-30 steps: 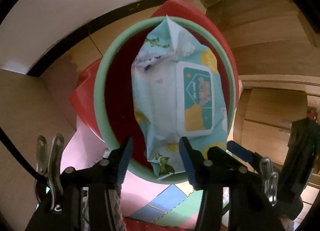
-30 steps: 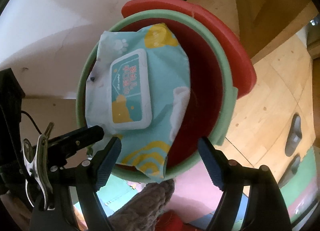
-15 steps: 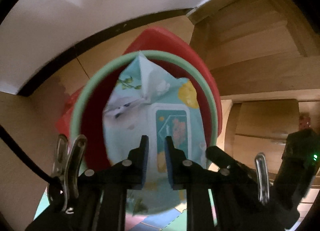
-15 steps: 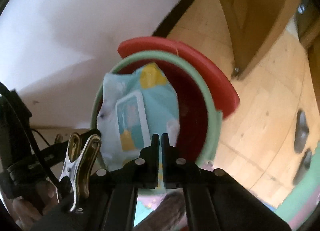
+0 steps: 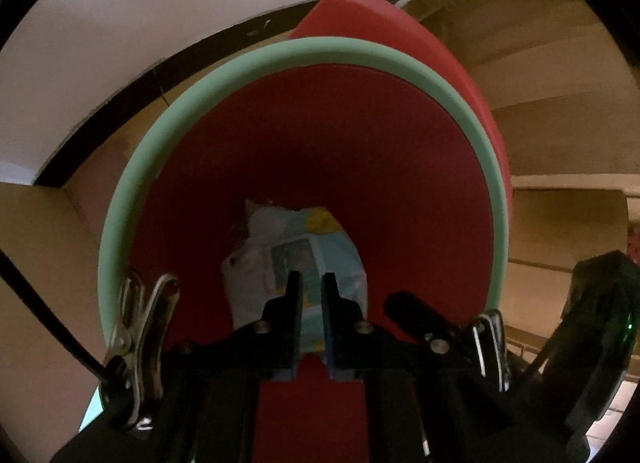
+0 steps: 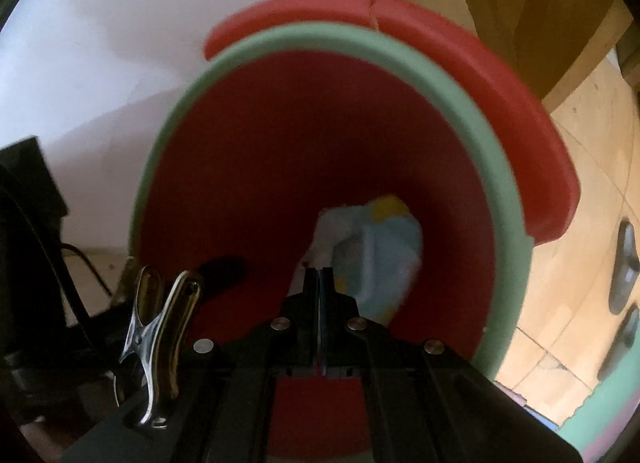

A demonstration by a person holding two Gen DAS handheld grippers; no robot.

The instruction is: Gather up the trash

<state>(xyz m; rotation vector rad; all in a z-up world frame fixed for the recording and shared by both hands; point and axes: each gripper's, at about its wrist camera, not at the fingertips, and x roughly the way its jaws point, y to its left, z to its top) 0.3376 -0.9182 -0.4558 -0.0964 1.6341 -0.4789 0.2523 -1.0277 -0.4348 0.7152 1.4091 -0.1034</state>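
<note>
Soft, crinkly plastic is how I'm judging the wipes pack [image 5: 298,259] lying down inside the red bin [image 5: 360,167] just beyond my nearly closed, still closing, empty left claw [image 5: 311,287] and clenched, empty right claw [image 6: 319,283]: light, slippery, best pinched at an edge.

Matt red plastic bin [image 5: 360,135], crinkly glossy plastic wipes pack [image 5: 320,247], pale wood floor [image 6: 580,135]
</note>
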